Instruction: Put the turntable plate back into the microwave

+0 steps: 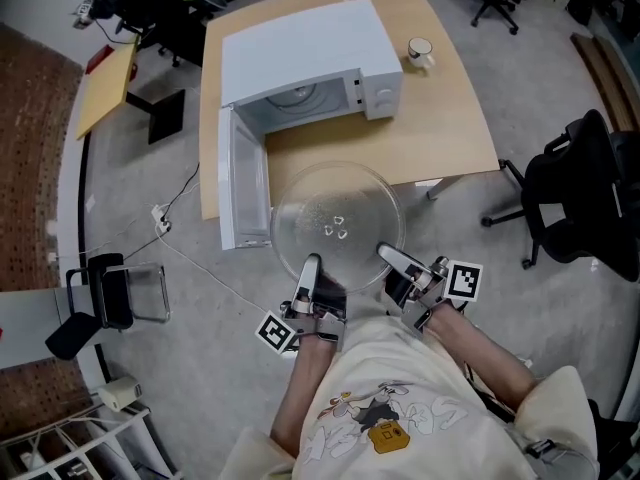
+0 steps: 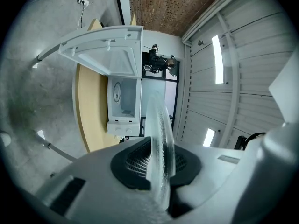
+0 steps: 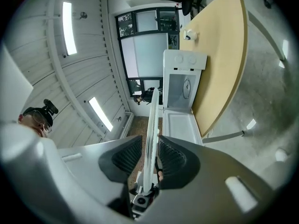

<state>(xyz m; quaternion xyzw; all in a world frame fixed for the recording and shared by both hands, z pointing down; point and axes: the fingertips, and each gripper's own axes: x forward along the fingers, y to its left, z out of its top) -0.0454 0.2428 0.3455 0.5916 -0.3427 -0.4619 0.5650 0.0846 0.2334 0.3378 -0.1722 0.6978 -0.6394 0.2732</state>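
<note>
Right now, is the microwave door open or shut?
Open. The microwave has its door swung wide out, so its inside shows.

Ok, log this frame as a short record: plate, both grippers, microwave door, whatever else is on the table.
turntable plate: glass, held roughly flat in front of the microwave, not yet inside
left gripper: shut on the plate's near rim
right gripper: shut on the same rim, further right
door: open, swung out on the left
table: mug right of the microwave
</note>
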